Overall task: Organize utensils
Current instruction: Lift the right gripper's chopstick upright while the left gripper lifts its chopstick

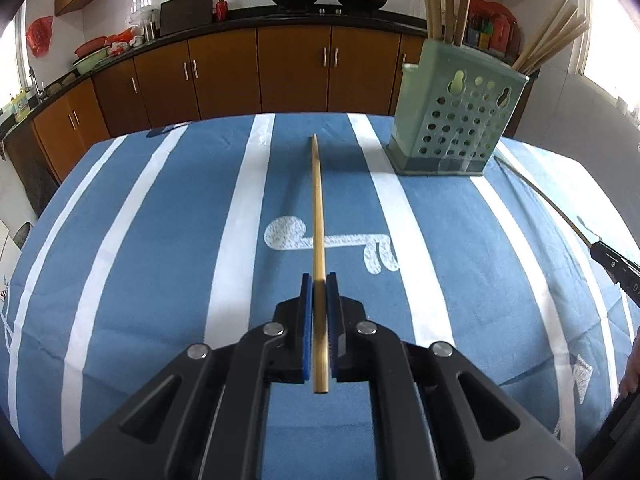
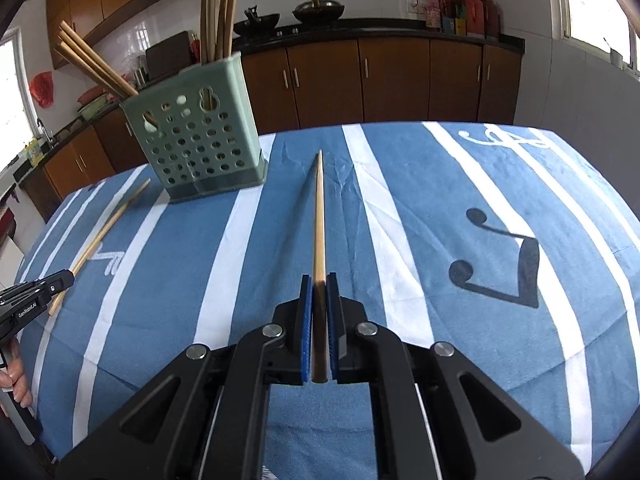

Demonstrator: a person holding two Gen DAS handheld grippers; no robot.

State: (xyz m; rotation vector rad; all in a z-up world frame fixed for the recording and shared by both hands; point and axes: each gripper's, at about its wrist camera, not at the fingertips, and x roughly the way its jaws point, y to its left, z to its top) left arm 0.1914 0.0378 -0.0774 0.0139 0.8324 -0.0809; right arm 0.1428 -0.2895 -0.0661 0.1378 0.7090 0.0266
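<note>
Brown kitchen cabinets and a dark counter run behind a desk [image 1: 120, 240] covered by a blue cloth with white stripes. Everything is placed here against the green perforated holder [image 1: 456, 120], which stands upright near the far edge of the desk with several chopsticks already leaning out of its top.

To the left of the holder and nearer the person, the left tongs [image 1: 319, 280] are clamped narrowly on one chopstick [image 1: 318, 200], its thin tip pointing away toward the far edge, its blunt end sticking out behind the pads. The tool tilts downward and forward, and the stick seems to be lifted clear of the cloth, though the tip's contact is hard to judge.

To the right of the holder, the right tongs [image 2: 319, 284] pinch a second chopstick [image 2: 319, 208] in the same way, tip forward, with a shadow on the cloth beside it. Part of a hand [image 2: 16, 376] shows at the left edge of the right wrist view, below the left tool.

Both sticks appear gripped near their thick ends, so the long free tips will likely swing with any wrist turn. To do the step well, each stick probably needs tipping toward vertical above the holder, then lowering tip first into the open top, one at a time, keeping clear of the sticks already leaning there.
</note>
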